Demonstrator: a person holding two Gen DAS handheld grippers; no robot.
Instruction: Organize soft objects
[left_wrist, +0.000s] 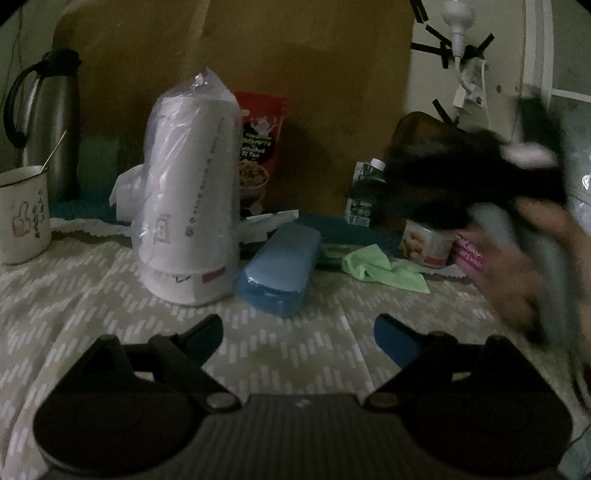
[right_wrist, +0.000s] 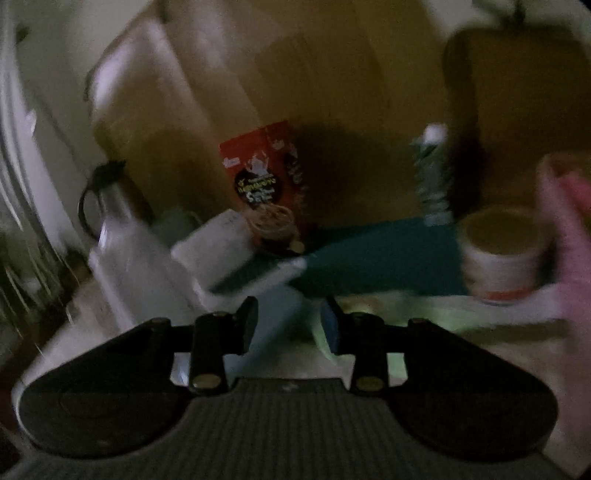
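A crumpled light green cloth (left_wrist: 384, 269) lies on the patterned tablecloth, right of a blue case (left_wrist: 279, 267). My left gripper (left_wrist: 299, 332) is open and empty, low over the tablecloth, in front of the case. The right gripper, held in a hand, shows blurred in the left wrist view (left_wrist: 517, 236) above the table's right side. In the blurred right wrist view my right gripper (right_wrist: 290, 321) is open with a moderate gap and holds nothing. The green cloth (right_wrist: 373, 317) shows just beyond its right finger.
A tall white roll wrapped in plastic (left_wrist: 188, 199) stands left of the case. A steel thermos (left_wrist: 48, 118) and mug (left_wrist: 24, 214) stand far left. A red snack bag (left_wrist: 258, 144), a green carton (left_wrist: 364, 192), a tin (left_wrist: 428, 243) and cardboard stand behind.
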